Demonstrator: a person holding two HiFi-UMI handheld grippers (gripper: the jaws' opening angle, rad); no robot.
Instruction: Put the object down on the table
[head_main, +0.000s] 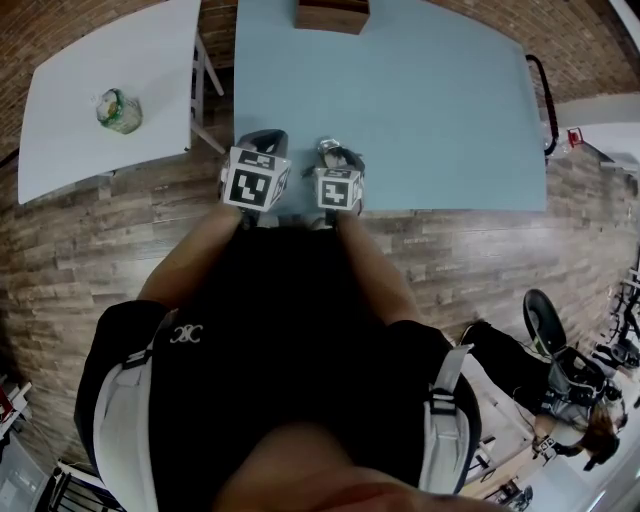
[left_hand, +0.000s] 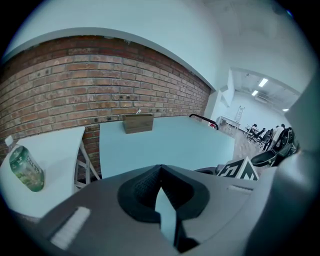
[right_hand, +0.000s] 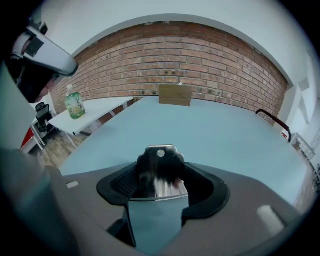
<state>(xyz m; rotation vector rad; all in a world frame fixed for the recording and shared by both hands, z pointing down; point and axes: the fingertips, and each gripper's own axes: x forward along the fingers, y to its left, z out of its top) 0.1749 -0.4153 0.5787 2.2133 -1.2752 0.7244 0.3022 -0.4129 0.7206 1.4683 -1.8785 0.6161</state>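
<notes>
A shiny flat metal object (right_hand: 158, 197) with a small hole near its top stands upright between the dark pads of my right gripper (right_hand: 159, 172), which is shut on it. In the head view that gripper (head_main: 338, 168) hovers over the front edge of the light-blue table (head_main: 420, 110), and the metal object (head_main: 331, 151) pokes out ahead of it. Just to its left is my left gripper (head_main: 262, 142), also over the front edge. Seen in its own view, the left gripper (left_hand: 160, 175) has its jaw tips meeting, with nothing between them.
A wooden box (head_main: 333, 14) stands at the table's far edge. A green-labelled bottle (head_main: 118, 111) stands on the white side table (head_main: 70, 130) to the left. A black curved bar (head_main: 541, 95) is at the table's right side. A seated person (head_main: 575, 400) is at lower right.
</notes>
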